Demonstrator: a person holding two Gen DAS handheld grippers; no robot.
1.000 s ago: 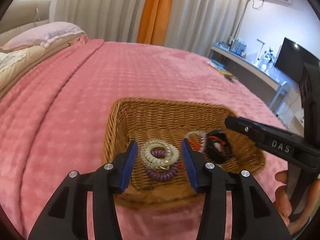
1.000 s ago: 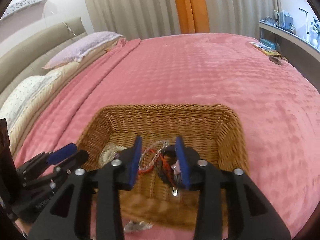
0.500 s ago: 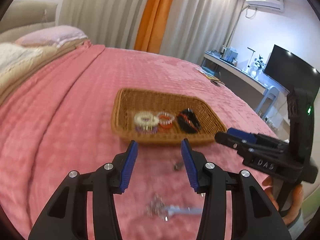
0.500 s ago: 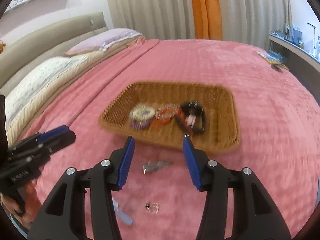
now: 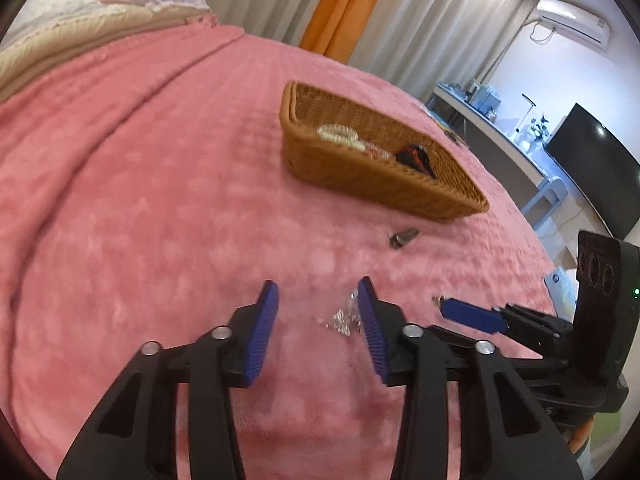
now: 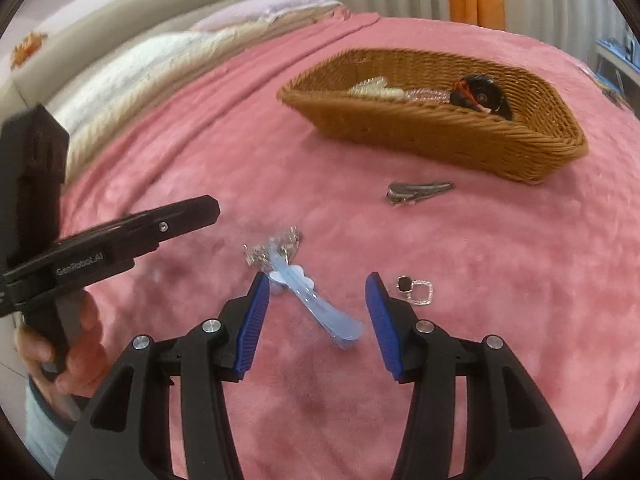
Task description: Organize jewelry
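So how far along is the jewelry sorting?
Done: coiled hair ties and a black-red piece lie in the wicker basket. In hand: nothing; both grippers are open. Left on the pink blanket: blue hair clip, silver chain, grey metal clip, square-stone earrings.

- We see bare pink bedspread [image 6: 500,264] between the loose pieces and the wicker basket [image 6: 460,136].
- A grey hair clip [image 6: 418,191] lies in that stretch.

the room was evenly bright with soft shadows. motion blur smeared the wicker basket [image 6: 440,136] and the bed [image 5: 160,208] around it; fisheye curvature bent both views' edges.
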